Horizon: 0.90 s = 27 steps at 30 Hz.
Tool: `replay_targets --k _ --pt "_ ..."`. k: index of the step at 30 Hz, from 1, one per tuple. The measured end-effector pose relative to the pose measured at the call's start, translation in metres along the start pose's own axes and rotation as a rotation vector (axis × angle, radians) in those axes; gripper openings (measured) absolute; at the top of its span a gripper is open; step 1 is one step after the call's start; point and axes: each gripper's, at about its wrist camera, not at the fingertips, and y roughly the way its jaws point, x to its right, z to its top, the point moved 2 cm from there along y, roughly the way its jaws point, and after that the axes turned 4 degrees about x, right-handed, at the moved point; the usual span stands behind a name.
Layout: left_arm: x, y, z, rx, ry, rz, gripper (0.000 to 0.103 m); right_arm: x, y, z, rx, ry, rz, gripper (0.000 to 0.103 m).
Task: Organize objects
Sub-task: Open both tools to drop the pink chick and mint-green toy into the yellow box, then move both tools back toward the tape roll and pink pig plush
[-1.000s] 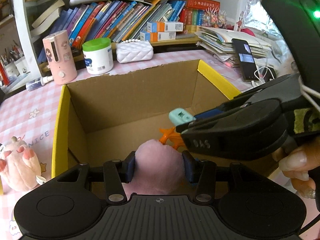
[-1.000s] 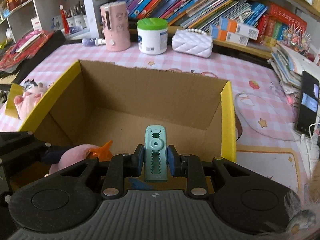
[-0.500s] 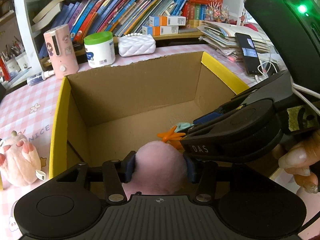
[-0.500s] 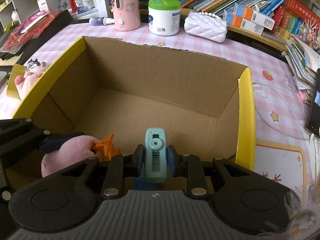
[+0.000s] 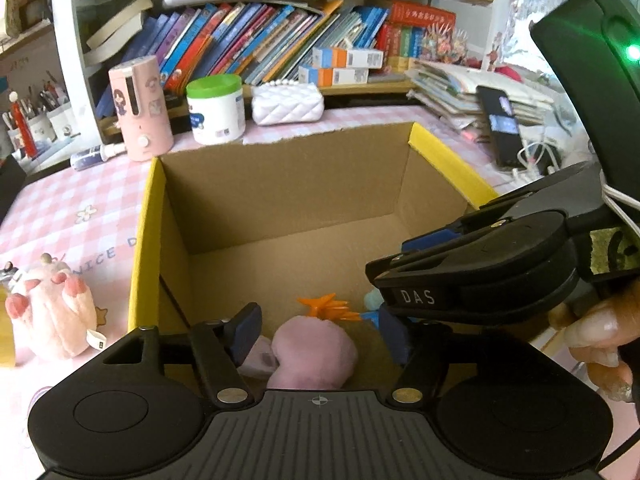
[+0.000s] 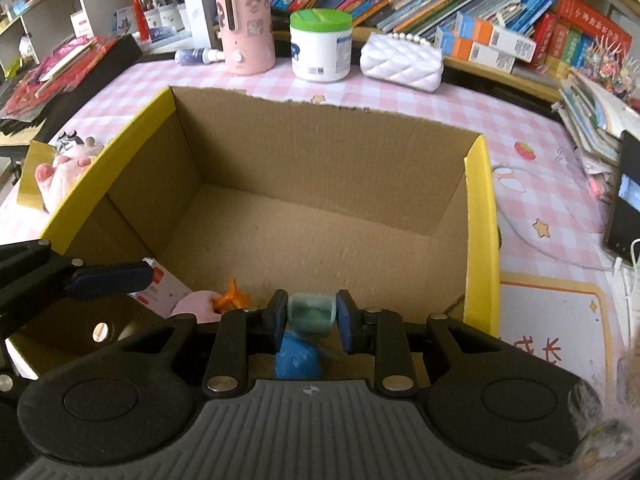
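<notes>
Pink-checked tablecloth (image 6: 460, 108) fills the background, with a bookshelf (image 5: 260, 48) along the top of both frames and an open cardboard box (image 6: 320, 184) at centre. Left gripper (image 5: 320, 330), bottom centre of the left view, stands wide open, its blue pads clear on either side of a pink plush toy (image 5: 316, 356) with orange spikes, which appears to lie on the box floor at the near wall; this item is judged released. Right gripper (image 6: 312, 318), bottom centre of the right view, has its pads spread with narrow gaps beside a teal clip (image 6: 311, 312); whether they touch it cannot be told. A blue object (image 6: 298, 360) sits beneath the clip. A pink-and-white carton (image 6: 160, 284) lies at the box's near left corner. Outside the box, a second pink plush (image 5: 56, 316) waits at the left edge of the frame, so sorting is judged partly done. Yellow-taped box rims (image 6: 478, 232) flank both grippers closely; most of the box floor toward the far wall is bare, and upward withdrawal looks unobstructed
</notes>
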Motion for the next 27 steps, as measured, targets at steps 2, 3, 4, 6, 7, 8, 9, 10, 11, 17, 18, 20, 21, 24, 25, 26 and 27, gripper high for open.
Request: replay_targets --k 2,3,4,6,7,8,9,10,11,17,18,20,21,24,25,26,27 --pt "0.001 -0.008 0.001 0.023 0.003 -0.001 0.07 -0.001 -0.008 -0.001 0.024 0.002 -0.005 0.028" --pt "0.001 -0.012 0.002 0.034 0.006 -0.002 0.07 -0.002 -0.012 -0.001 0.038 0.003 -0.008 0.028" --pt "0.002 -0.016 0.002 0.045 0.006 -0.004 0.07 -0.003 -0.018 -0.003 0.061 0.007 -0.014 0.028" --pt "0.002 -0.025 0.002 0.068 0.0 -0.01 0.073 -0.005 -0.03 -0.005 0.101 0.022 -0.028 0.029" --pt "0.002 -0.03 0.002 0.08 -0.002 -0.013 0.074 -0.006 -0.038 -0.006 0.124 0.036 -0.033 0.029" --pt "0.002 -0.036 0.002 0.095 -0.003 -0.015 0.075 -0.008 -0.046 -0.008 0.151 0.049 -0.038 0.029" --pt "0.002 -0.041 0.001 0.107 -0.003 -0.016 0.076 -0.01 -0.053 -0.01 0.175 0.057 -0.045 0.029" --pt "0.001 -0.047 -0.001 0.12 -0.003 -0.017 0.076 -0.013 -0.063 -0.013 0.206 0.063 -0.058 0.029" --pt "0.001 -0.054 -0.003 0.133 -0.006 -0.018 0.077 -0.015 -0.07 -0.014 0.23 0.067 -0.072 0.031" --pt "-0.007 -0.086 -0.015 0.195 -0.021 0.002 0.078 -0.035 -0.118 -0.034 0.378 0.093 -0.19 0.048" --pt "-0.009 -0.091 -0.019 0.204 -0.022 0.008 0.079 -0.037 -0.124 -0.038 0.4 0.1 -0.212 0.05" --pt "-0.014 -0.1 -0.026 0.215 -0.028 0.016 0.081 -0.044 -0.137 -0.048 0.441 0.117 -0.259 0.054" --pt "-0.016 -0.104 -0.03 0.218 -0.032 0.018 0.082 -0.046 -0.141 -0.053 0.45 0.122 -0.275 0.054" --pt "-0.025 -0.114 -0.043 0.215 -0.048 0.028 0.082 -0.056 -0.148 -0.071 0.454 0.145 -0.312 0.054" --pt "-0.028 -0.117 -0.047 0.21 -0.053 0.033 0.082 -0.059 -0.148 -0.076 0.445 0.155 -0.321 0.054" --pt "-0.033 -0.119 -0.053 0.201 -0.061 0.04 0.082 -0.063 -0.147 -0.082 0.429 0.165 -0.327 0.054" --pt "-0.037 -0.122 -0.058 0.192 -0.068 0.048 0.082 -0.066 -0.145 -0.087 0.413 0.173 -0.33 0.054"
